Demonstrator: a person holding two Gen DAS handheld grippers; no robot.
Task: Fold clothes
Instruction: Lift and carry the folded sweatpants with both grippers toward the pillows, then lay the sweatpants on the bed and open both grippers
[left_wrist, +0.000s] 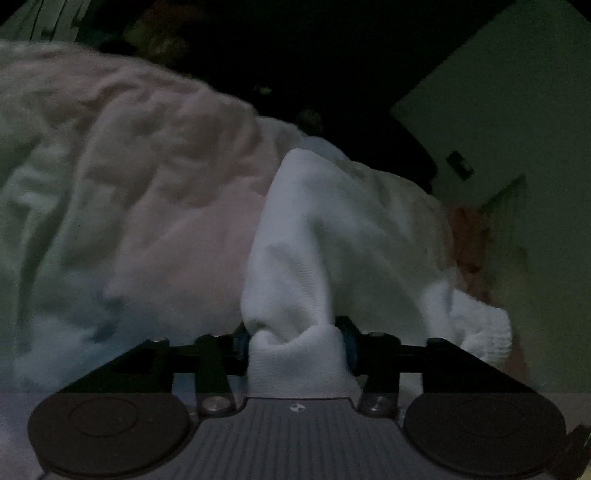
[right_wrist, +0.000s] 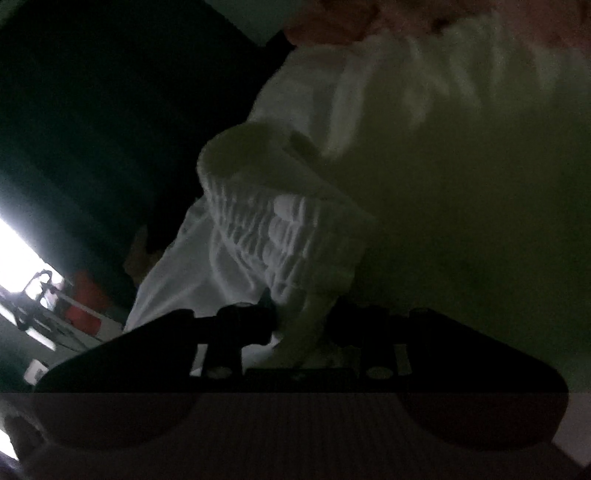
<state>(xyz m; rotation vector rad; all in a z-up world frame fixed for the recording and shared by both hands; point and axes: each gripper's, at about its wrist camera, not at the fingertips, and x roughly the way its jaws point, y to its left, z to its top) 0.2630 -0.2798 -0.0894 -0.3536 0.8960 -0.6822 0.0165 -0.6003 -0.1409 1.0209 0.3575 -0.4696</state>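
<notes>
A white knit garment (left_wrist: 332, 236) fills the left wrist view in dim light. My left gripper (left_wrist: 295, 343) is shut on a bunched fold of it, and the cloth rises up and away from the jaws. A ribbed cuff (left_wrist: 487, 332) hangs at the right. In the right wrist view the same white garment (right_wrist: 369, 110) hangs in front of the camera, with a gathered ribbed cuff (right_wrist: 280, 229) just above my right gripper (right_wrist: 299, 328), which is shut on the cloth below that cuff.
A pale wall (left_wrist: 517, 110) with a small dark switch plate (left_wrist: 460, 164) stands to the right. A bright window strip (right_wrist: 18, 251) and a rack with something red (right_wrist: 85, 295) show at the lower left. The rest is dark.
</notes>
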